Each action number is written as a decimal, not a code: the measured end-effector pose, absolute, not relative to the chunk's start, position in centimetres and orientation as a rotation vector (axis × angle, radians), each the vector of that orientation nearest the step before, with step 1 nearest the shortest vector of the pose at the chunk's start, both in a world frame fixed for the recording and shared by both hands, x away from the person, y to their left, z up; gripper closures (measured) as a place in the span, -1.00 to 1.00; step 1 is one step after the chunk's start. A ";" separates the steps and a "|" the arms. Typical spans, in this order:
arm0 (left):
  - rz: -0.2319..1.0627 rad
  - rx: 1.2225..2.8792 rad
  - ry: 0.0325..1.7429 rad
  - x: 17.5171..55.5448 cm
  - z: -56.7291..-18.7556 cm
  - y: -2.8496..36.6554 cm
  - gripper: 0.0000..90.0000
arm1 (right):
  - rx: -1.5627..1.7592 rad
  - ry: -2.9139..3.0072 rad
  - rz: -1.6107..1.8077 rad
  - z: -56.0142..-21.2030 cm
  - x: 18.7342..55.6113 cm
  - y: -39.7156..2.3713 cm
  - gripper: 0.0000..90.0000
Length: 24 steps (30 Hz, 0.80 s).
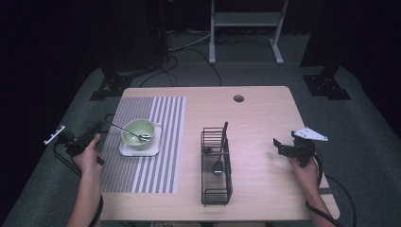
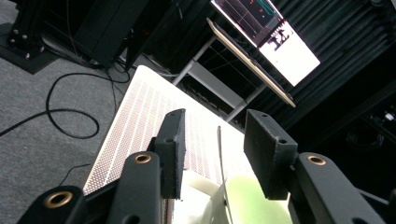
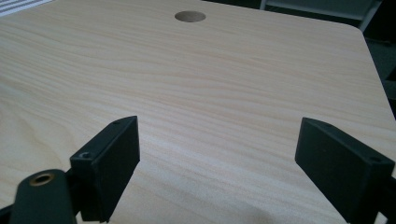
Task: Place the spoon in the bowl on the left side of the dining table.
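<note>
A pale green bowl sits on a white square plate on a striped placemat at the table's left. A metal spoon lies in the bowl, its thin handle sloping out toward the left edge. My left gripper is at that edge, held in a hand. In the left gripper view its jaws stand apart with the spoon handle between them, touching neither pad, above the bowl. My right gripper hovers open over bare wood at the right.
A black wire basket stands mid-table, with a dark spoon and another dark utensil in it. A round hole pierces the table's far edge. Cables, black stand bases and a white frame lie beyond.
</note>
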<state>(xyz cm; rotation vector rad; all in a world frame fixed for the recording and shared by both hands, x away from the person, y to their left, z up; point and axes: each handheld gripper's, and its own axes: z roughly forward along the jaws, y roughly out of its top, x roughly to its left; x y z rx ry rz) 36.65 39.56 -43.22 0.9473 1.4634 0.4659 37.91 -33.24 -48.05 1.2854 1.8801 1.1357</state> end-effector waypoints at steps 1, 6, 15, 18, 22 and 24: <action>0.462 0.957 1.466 36.6 -43.2 39.6 0.23 | 1.285 1.881 1.134 -48.0 37.9 -33.2 -0.72; 0.462 0.986 1.469 36.0 -43.7 39.5 0.14 | 1.283 1.883 1.131 -48.1 37.9 -33.2 -0.71; 0.439 1.037 1.442 34.9 -43.7 39.1 0.03 | 1.292 1.881 1.119 -48.1 38.0 -33.2 -0.71; 0.441 1.046 1.432 34.7 -43.6 39.0 -0.01 | 1.290 1.880 1.122 -48.1 38.0 -33.2 -0.71; 0.435 1.085 1.411 34.2 -43.3 38.4 -0.07 | 1.292 1.880 1.126 -48.1 38.0 -33.2 -0.71; 0.433 1.088 1.409 34.2 -43.3 38.3 -0.09 | 1.292 1.880 1.127 -48.1 38.0 -33.2 -0.71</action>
